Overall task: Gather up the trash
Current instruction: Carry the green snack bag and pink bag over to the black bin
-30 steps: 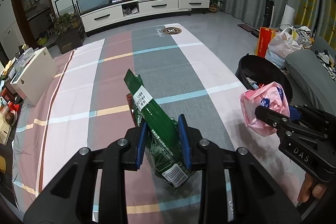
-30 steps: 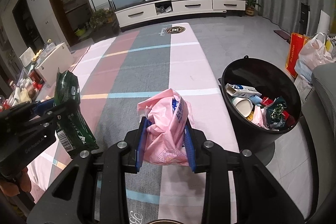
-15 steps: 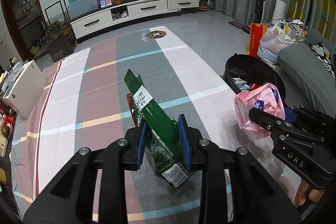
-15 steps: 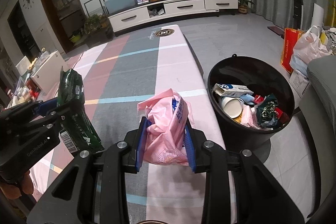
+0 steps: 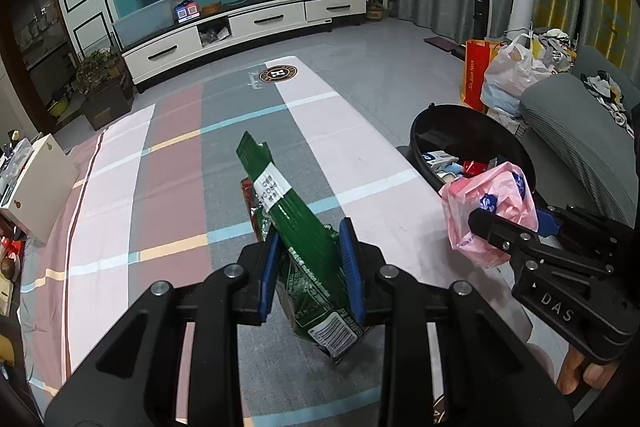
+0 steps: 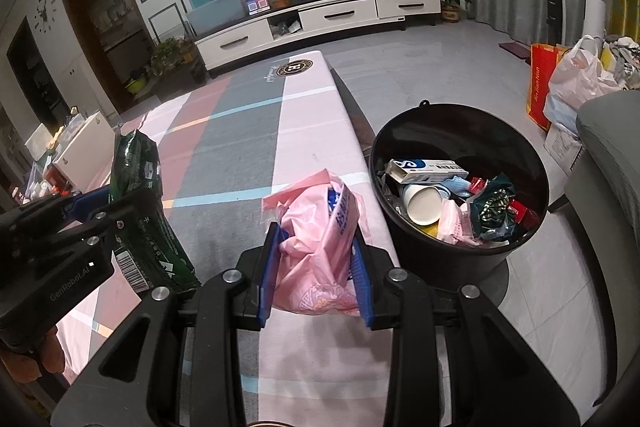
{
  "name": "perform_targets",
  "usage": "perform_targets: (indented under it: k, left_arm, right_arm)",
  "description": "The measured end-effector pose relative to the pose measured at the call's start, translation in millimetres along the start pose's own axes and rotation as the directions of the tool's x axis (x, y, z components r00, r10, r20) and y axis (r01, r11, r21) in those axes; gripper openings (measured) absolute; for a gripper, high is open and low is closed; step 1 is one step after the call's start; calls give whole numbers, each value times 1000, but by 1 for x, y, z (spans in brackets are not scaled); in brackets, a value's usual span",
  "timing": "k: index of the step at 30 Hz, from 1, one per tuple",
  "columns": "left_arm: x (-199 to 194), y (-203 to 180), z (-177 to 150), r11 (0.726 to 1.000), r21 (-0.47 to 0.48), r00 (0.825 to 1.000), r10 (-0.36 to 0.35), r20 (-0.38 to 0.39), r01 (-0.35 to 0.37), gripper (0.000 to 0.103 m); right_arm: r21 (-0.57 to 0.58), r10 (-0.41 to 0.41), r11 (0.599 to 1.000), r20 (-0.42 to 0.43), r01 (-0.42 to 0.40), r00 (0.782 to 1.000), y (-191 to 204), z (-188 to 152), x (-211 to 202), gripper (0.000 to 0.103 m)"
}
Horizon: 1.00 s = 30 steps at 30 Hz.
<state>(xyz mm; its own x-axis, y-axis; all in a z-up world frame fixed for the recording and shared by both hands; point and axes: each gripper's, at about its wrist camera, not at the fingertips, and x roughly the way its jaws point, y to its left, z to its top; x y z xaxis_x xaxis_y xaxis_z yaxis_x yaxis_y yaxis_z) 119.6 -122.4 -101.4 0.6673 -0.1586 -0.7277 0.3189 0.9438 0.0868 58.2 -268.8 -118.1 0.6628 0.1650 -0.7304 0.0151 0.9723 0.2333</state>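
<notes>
Trash is in both grippers, ready for the bin. The left gripper [image 5: 312,267] has its blue pads closed on a green wrapper [image 5: 298,227] at the lower centre of its own view; the wrapper stands tilted, its top leaning toward the upper left and its barcode end hanging below the jaws. The right gripper [image 6: 316,267] is clamped narrow on a crumpled pink bag [image 6: 320,239] at the lower centre of its view, and the bag bulges above and below the pads. Both loads hang over a striped cloth [image 6: 240,131] that covers the table.

The black bin [image 6: 460,119] sits to the right of centre in the right wrist view, just off the cloth's edge and already partly filled with a box, a paper cup and wrappers. In the left wrist view it lies at the middle right, partly behind the pink bag.

To do this step well, I would carry each piece until it hangs fully inside the rim before letting go (the bag is light and could catch on the rim or drift out). The pink bag is nearer the bin, so it probably goes first. The wrapper has farther to travel, and its long tilted shape should be lowered end first so it does not tip back onto the cloth
</notes>
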Motion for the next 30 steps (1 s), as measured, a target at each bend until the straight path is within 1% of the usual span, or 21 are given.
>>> perform_targets:
  k: [18, 30]
  left_arm:
    - [11, -23, 14, 999, 45, 1000, -20, 1, 20, 30]
    - [18, -42, 23, 996, 80, 999, -46, 8, 45, 30]
  right_arm:
    - [46, -14, 999, 8, 14, 1000, -23, 4, -1, 34]
    - [74, -30, 997, 16, 29, 999, -39, 6, 0, 34]
